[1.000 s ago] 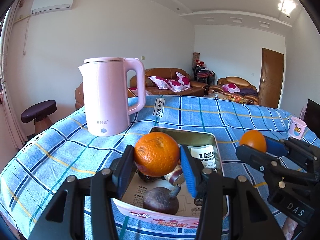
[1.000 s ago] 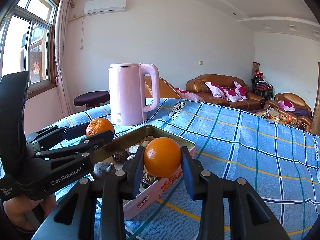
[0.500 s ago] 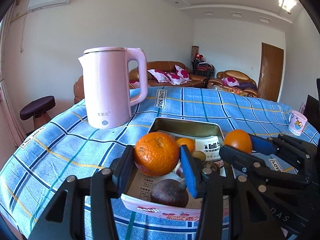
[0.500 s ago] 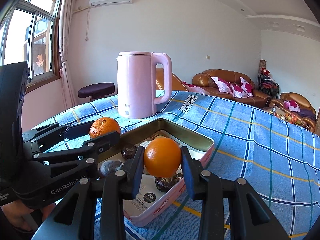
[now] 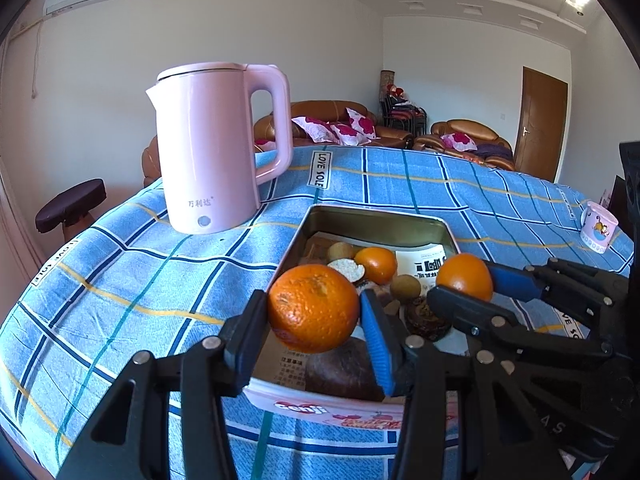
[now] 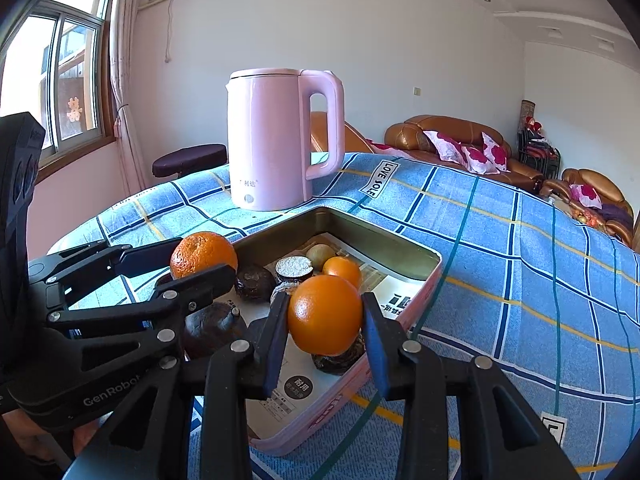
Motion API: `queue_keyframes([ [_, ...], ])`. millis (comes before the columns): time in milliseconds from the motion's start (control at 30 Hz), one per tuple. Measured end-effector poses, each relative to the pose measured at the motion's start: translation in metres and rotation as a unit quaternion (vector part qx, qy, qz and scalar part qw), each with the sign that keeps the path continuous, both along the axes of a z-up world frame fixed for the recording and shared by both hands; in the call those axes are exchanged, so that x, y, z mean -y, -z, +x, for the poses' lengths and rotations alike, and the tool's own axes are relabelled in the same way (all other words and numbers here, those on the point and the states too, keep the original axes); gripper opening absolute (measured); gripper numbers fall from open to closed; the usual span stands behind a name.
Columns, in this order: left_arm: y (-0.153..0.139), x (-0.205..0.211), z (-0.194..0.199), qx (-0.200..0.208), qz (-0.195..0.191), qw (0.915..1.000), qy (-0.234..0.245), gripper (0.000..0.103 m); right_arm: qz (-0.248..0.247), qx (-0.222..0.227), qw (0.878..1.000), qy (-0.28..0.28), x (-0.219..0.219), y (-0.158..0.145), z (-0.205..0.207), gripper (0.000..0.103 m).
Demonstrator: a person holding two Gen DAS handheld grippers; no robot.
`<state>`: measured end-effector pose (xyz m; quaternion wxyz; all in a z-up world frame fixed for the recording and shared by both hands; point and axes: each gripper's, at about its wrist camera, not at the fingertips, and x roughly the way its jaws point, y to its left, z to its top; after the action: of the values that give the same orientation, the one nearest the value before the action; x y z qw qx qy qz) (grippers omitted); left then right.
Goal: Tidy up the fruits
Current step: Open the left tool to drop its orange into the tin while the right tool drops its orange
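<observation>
A rough-skinned orange (image 5: 313,307) is clamped between the pads of the left gripper (image 5: 314,320) and held above the near left corner of the open tin (image 5: 376,222), just inside its pink front rim. A smoother orange (image 6: 325,314) is clamped in the right gripper (image 6: 326,320) over the tin's near right side, close to the right wall. The two grippers are seen side by side, near each other but apart. Inside the tin, on printed paper, a small orange (image 5: 376,264), two kiwis and several dark fruits are crowded toward the middle and front; bare paper is left at the back right. A pink kettle (image 5: 216,148) stands just beyond the tin's far left corner. To the right, the blue checked cloth (image 6: 520,264) lies open as far as a small mug (image 5: 599,232) near the table's edge.
</observation>
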<state>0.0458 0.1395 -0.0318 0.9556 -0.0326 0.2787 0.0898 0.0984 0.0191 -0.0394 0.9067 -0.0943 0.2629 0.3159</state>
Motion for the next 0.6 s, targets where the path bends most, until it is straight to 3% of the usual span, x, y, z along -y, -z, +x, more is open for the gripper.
queue_keyframes([
  [367,0.010,-0.005,0.006,-0.017,-0.006,0.9998,0.000,0.049,-0.024,-0.039,0.999,-0.012,-0.010,0.010,0.012,0.038],
  [600,0.010,-0.005,0.004,-0.017,-0.007,0.9998,0.000,0.051,-0.024,-0.038,0.999,-0.013,-0.010,0.010,0.010,0.040],
])
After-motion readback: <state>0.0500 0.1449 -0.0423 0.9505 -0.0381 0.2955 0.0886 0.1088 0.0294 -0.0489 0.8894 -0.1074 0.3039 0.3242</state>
